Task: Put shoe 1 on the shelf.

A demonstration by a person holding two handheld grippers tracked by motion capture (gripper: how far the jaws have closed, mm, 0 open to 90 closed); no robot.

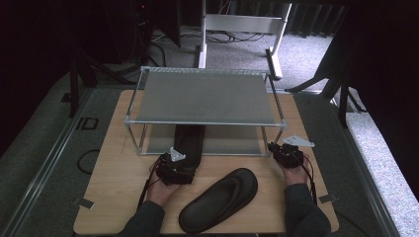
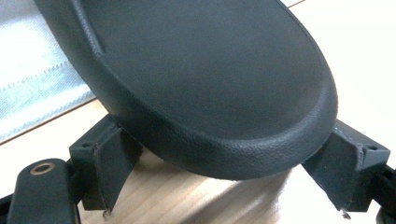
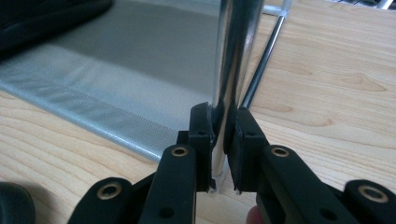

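While its jaws clamp the heel of a black sandal [image 2: 205,88], the left gripper [image 1: 174,168] holds it half under the shoe rack's lower shelf [image 1: 232,140]. The right gripper [image 3: 223,140] pinches the rack's chrome front leg [image 3: 231,56]. Between both hands, a second matte, pebbled sandal [image 1: 220,200] lies on the wooden table [image 1: 118,187].

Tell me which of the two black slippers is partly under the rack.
The slipper held by the left gripper: its front lies on the rack's lower shelf. The other slipper lies wholly on the bare table.
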